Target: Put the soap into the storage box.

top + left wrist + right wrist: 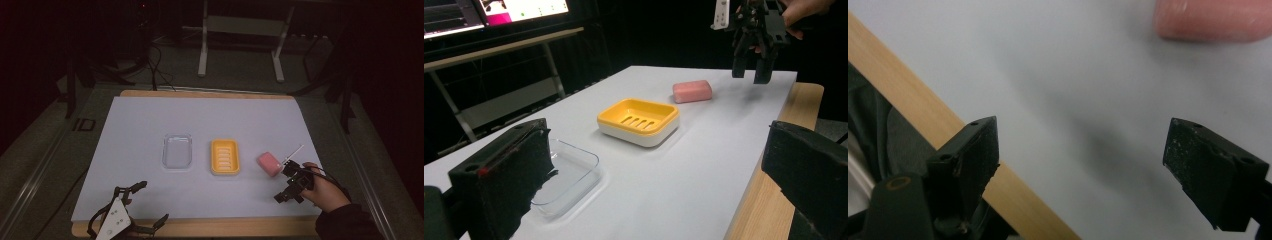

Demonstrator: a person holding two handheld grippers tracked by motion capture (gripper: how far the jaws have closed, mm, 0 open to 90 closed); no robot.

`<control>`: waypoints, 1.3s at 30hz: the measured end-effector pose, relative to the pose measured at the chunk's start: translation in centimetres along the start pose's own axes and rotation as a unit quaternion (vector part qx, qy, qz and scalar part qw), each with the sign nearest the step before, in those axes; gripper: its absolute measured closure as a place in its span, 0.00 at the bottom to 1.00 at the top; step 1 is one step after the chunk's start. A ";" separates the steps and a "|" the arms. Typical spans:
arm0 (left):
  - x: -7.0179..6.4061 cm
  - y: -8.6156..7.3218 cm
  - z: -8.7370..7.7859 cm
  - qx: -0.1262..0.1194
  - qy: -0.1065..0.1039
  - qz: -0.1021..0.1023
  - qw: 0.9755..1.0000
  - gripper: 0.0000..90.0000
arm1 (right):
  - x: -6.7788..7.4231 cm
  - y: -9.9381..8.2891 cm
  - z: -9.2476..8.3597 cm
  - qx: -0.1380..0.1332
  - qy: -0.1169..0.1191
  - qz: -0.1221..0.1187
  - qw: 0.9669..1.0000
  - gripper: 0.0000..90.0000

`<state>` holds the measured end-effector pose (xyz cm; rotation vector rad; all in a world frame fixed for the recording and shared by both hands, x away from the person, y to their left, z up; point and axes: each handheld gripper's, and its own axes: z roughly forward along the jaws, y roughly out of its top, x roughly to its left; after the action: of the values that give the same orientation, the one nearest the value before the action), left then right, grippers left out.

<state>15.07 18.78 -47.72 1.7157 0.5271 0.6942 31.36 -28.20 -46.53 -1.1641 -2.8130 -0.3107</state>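
Note:
A pink soap bar point(270, 163) point(692, 91) point(1213, 20) lies on the white sheet, right of a yellow slotted soap dish point(225, 156) point(639, 120). A clear plastic tray point(177, 150) point(569, 175) sits left of the dish. My right gripper point(288, 196) point(751, 70) point(1083, 145), held in a hand, hovers just near of the soap and points down at the sheet. It is open, and only bare sheet shows between its jaws. My left gripper point(150, 202) point(656, 165) rests at the table's near left edge, jaws wide open and holding nothing.
The white sheet point(150, 125) covers a wooden board whose edge point(225, 227) point(913, 100) runs along the near side. A metal stand point(240, 45) is on the floor beyond the table. Lit monitors point(499, 12) sit on a side desk.

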 end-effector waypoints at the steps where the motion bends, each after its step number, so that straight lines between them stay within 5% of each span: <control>1: 0.0 0.0 0.0 0.000 0.000 0.000 1.000 0.01 | 0.0 0.0 0.0 0.008 0.001 -0.001 1.000 0.17; 10: 0.0 0.0 0.0 0.001 0.000 0.000 1.000 0.01 | -0.4 0.4 0.2 0.090 -0.004 -0.016 0.996 0.15; 16: 0.0 0.0 0.0 0.001 -0.001 0.000 1.000 0.01 | -0.8 0.6 0.0 0.120 -0.003 -0.025 0.992 0.14; 24: -0.1 0.0 0.1 0.002 -0.002 0.002 1.000 0.01 | -1.5 1.1 -0.3 0.129 -0.014 -0.084 0.988 0.15; 33: -0.1 0.0 0.1 0.005 -0.005 0.004 1.000 0.01 | -2.5 1.7 -0.6 0.125 -0.035 -0.072 0.989 0.14; 39: -0.1 0.0 0.1 0.003 -0.007 0.002 1.000 0.01 | -3.2 2.5 -0.2 0.113 -0.066 -0.045 0.990 0.14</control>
<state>15.08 18.62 -47.78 1.7259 0.5163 0.6845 35.43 -28.72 -46.42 -1.0486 -2.9219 0.0827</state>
